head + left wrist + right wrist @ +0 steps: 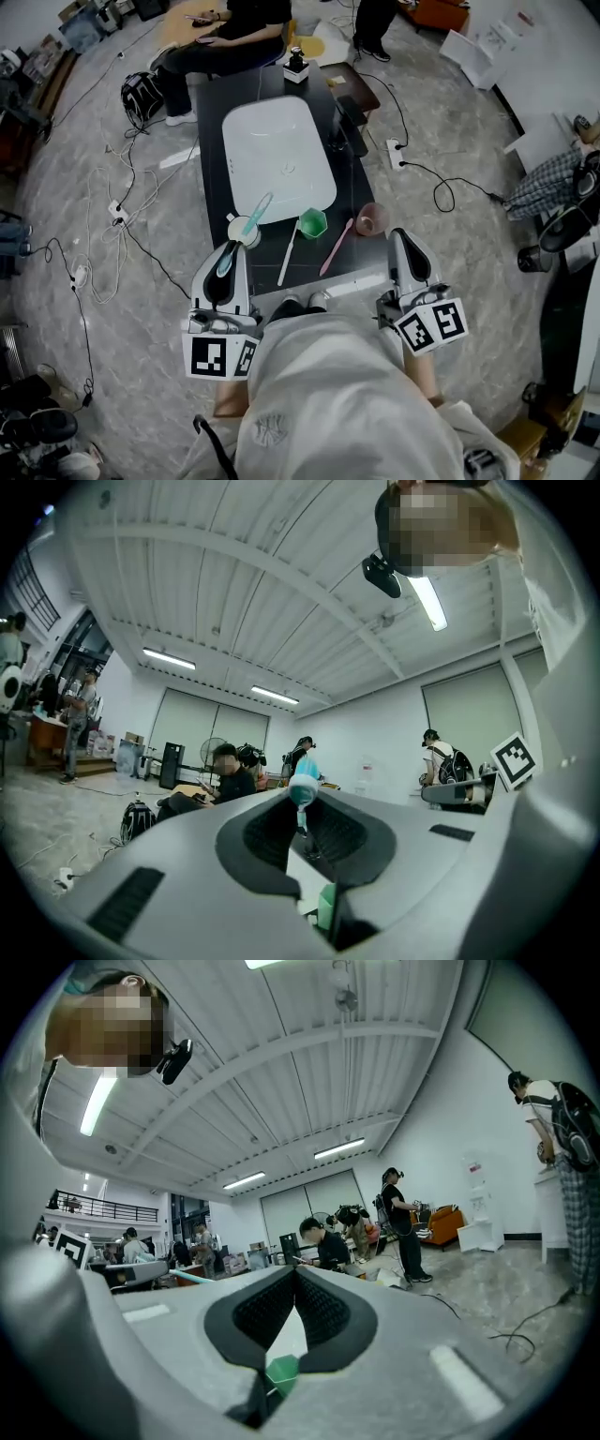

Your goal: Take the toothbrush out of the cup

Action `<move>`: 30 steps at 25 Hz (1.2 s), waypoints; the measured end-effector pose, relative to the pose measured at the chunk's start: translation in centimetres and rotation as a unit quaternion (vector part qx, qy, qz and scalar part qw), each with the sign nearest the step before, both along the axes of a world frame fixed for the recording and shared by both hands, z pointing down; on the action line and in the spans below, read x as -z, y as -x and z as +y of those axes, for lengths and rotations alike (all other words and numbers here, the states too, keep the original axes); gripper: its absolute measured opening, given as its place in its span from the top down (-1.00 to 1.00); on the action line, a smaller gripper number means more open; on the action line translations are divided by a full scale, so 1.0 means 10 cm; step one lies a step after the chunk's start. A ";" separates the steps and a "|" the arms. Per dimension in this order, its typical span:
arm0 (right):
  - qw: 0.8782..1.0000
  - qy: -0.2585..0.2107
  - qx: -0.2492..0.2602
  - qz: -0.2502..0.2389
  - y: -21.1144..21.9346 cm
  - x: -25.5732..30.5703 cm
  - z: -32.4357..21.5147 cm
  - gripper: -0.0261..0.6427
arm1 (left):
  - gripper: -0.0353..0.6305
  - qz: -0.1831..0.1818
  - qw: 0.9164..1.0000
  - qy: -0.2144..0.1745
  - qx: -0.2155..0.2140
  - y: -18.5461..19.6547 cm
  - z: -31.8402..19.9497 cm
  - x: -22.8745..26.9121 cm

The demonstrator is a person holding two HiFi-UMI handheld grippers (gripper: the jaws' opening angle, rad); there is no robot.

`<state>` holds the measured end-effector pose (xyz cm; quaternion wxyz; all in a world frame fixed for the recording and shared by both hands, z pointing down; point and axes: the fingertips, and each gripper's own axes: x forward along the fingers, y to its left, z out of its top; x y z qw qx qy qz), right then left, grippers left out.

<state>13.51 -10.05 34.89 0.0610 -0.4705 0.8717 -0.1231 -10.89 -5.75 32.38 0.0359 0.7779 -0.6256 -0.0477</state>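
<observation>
White cup (pixel 246 228), green cup (pixel 312 222), pink cup (pixel 372 218) block the table's (pixel 212 169) near edge; bare strip left of basin (pixel 278 159).

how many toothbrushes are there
3: a teal toothbrush in the left gripper, a white toothbrush on the table left of the green cup, a pink toothbrush between it and the pink cup.

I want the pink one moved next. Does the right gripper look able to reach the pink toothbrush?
Probably yes. The right gripper holds nothing and sits near the pink toothbrush, lying bare on the table between the green cup and pink cup. Its shut jaws must open.
</observation>
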 end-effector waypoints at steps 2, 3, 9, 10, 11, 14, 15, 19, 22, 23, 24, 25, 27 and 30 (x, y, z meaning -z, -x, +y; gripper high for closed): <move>1.000 0.000 0.005 0.001 0.14 0.02 0.00 0.90 | 0.82 0.005 1.000 0.009 0.008 0.15 0.08 -0.08; 1.000 -0.001 0.007 0.002 0.20 0.04 0.00 0.90 | 0.82 0.008 1.000 0.014 0.011 0.22 0.11 -0.10; 1.000 -0.024 -0.008 0.013 0.39 0.28 -0.06 0.90 | 0.82 0.009 1.000 0.010 0.008 0.53 0.14 0.01; 0.999 -0.030 -0.012 0.015 0.41 0.32 -0.07 0.90 | 0.82 0.009 1.000 0.006 0.004 0.56 0.13 0.05; 0.999 -0.034 -0.017 0.015 0.42 0.36 -0.08 0.90 | 0.82 0.006 1.000 0.003 0.000 0.57 0.12 0.08; 0.999 -0.044 -0.026 0.015 0.46 0.44 -0.07 0.90 | 0.82 -0.007 1.000 -0.005 -0.010 0.60 0.10 0.14; 0.998 -0.045 -0.028 0.016 0.47 0.44 -0.06 0.90 | 0.82 -0.008 1.000 -0.006 -0.013 0.60 0.10 0.15; 0.998 -0.047 -0.032 0.019 0.50 0.42 -0.03 0.90 | 0.82 0.001 1.000 -0.008 -0.025 0.60 0.05 0.15; 0.998 -0.042 -0.037 0.022 0.50 0.41 0.01 0.90 | 0.82 0.005 0.999 -0.006 -0.035 0.57 0.02 0.14; 0.998 -0.040 -0.039 0.023 0.49 0.41 0.02 0.90 | 0.82 0.006 0.999 -0.005 -0.036 0.56 0.01 0.14; 0.998 -0.038 -0.040 0.025 0.48 0.41 0.02 0.90 | 0.82 0.007 0.999 -0.004 -0.038 0.54 -0.01 0.13; 0.998 -0.037 -0.042 0.025 0.46 0.40 0.02 0.90 | 0.82 0.008 0.999 -0.003 -0.040 0.53 -0.02 0.12; 0.998 -0.034 -0.048 0.026 0.42 0.40 0.02 0.90 | 0.82 0.008 0.999 0.000 -0.044 0.49 -0.05 0.11; 0.997 -0.035 -0.053 0.032 0.36 0.42 0.02 0.90 | 0.82 0.011 0.999 0.003 -0.050 0.44 -0.08 0.11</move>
